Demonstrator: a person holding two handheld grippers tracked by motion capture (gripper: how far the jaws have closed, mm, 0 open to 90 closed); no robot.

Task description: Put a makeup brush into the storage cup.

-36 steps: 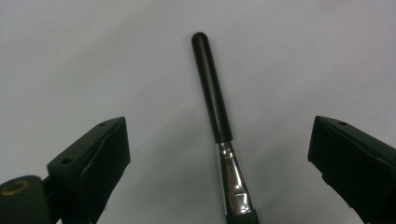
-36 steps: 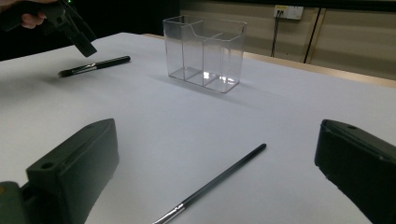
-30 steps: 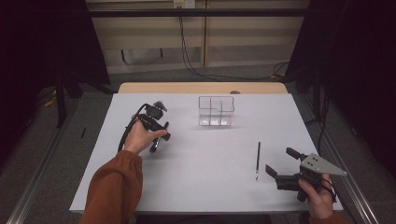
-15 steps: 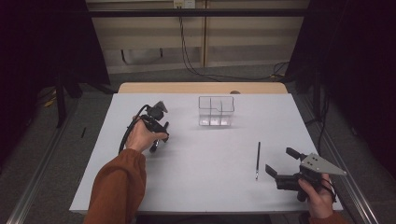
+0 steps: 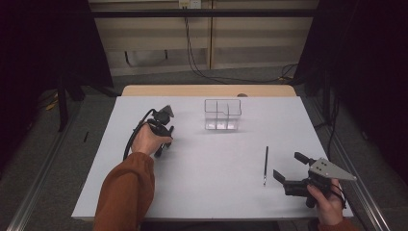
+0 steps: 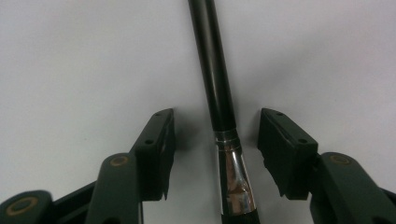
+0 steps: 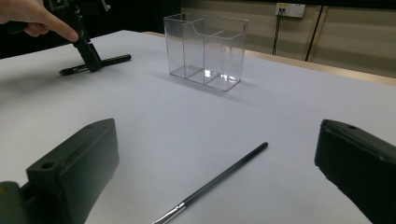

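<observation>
Left gripper [image 6: 217, 149] jaws just narrowing around the black-handled brush with silver ferrule [image 6: 219, 102] lying on the white bench [image 5: 216, 159], pads not yet touching; grasp imminent. Right gripper [image 5: 288, 169] open, idle.

Left gripper [image 6: 215, 154] jaws just closing around black brush [image 6: 217, 93], pads not yet touching

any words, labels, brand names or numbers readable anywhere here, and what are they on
None can be read in these views.
The black brush with the metal ferrule, lying between the left gripper fingers: no print visible.
The thin brush near the right gripper: no marking visible.
The clear divided box: no label.
The wall socket: too small to tell whether it bears any text.
</observation>
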